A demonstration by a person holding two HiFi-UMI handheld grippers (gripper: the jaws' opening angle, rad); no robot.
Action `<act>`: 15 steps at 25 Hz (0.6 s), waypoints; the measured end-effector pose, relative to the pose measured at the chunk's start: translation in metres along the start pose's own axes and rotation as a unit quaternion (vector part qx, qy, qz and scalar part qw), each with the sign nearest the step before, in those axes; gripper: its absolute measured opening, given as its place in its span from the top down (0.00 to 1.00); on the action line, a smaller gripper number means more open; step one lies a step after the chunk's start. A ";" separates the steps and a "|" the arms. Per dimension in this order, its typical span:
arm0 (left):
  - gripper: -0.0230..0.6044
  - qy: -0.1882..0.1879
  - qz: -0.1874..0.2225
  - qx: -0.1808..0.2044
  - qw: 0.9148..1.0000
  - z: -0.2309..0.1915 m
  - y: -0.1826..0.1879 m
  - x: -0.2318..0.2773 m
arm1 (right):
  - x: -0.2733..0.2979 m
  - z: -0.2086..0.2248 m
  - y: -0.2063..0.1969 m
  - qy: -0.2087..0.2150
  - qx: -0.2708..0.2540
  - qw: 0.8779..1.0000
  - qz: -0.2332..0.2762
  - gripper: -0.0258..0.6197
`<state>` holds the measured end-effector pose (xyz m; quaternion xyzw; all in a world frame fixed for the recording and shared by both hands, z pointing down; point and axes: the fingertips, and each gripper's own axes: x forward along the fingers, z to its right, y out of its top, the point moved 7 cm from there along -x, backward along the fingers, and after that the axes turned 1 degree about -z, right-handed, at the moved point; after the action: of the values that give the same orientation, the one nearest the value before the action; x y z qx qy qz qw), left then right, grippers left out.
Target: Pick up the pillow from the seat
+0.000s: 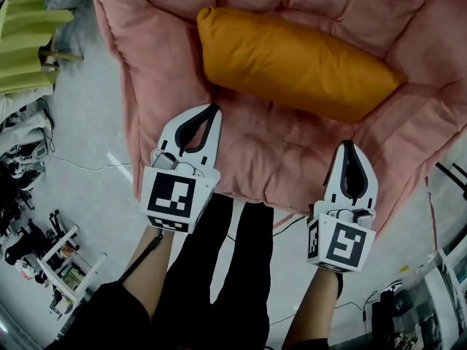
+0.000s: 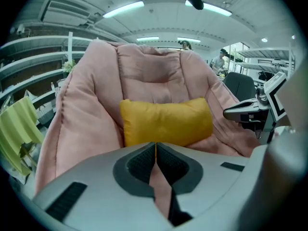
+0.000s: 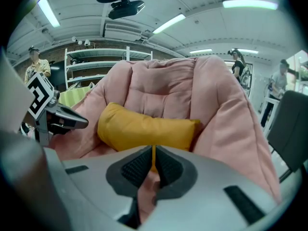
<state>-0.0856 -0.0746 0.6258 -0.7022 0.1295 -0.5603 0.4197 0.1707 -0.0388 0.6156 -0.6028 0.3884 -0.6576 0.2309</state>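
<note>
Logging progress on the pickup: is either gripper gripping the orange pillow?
No, the left gripper and the right gripper are both shut and empty, short of the pillow lying on the pink seat.

Upper left of my head view, I see lime-green padded fabric (image 1: 25, 42) lying over a grey floor (image 1: 87, 130), with a thin cable (image 1: 84, 168) trailing across it. Dark clutter I can't make out sits along the left edge, and a white rack (image 1: 62, 257) stands at lower left. In the left gripper view, shelving (image 2: 33, 57) fills the left side, strip lights (image 2: 122, 9) run overhead, and a person (image 2: 220, 59) stands at upper right near a dark chair (image 2: 239, 85). The right gripper view shows another person (image 3: 36, 64) at upper left.
</note>
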 end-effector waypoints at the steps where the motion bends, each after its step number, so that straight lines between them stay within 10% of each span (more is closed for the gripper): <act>1: 0.94 -0.001 -0.001 0.000 1.000 -0.001 0.001 0.000 | 0.000 0.000 0.002 -0.001 0.002 1.000 0.001 0.92; 8: 0.93 -0.005 0.017 -0.021 1.000 -0.009 0.015 0.005 | 0.004 0.001 0.012 0.011 0.014 1.000 0.009 0.86; 10: 0.75 -0.002 0.017 -0.020 1.000 -0.013 0.017 0.006 | 0.006 0.001 0.013 0.017 0.018 1.000 0.006 0.78; 15: 0.66 0.002 0.017 -0.032 0.999 -0.015 0.019 0.011 | 0.010 0.006 0.013 0.022 0.022 1.000 0.003 0.69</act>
<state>-0.0896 -0.0999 0.6191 -0.7119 0.1605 -0.5500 0.4062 0.1728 -0.0557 0.6114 -0.5821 0.3804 -0.6783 0.2373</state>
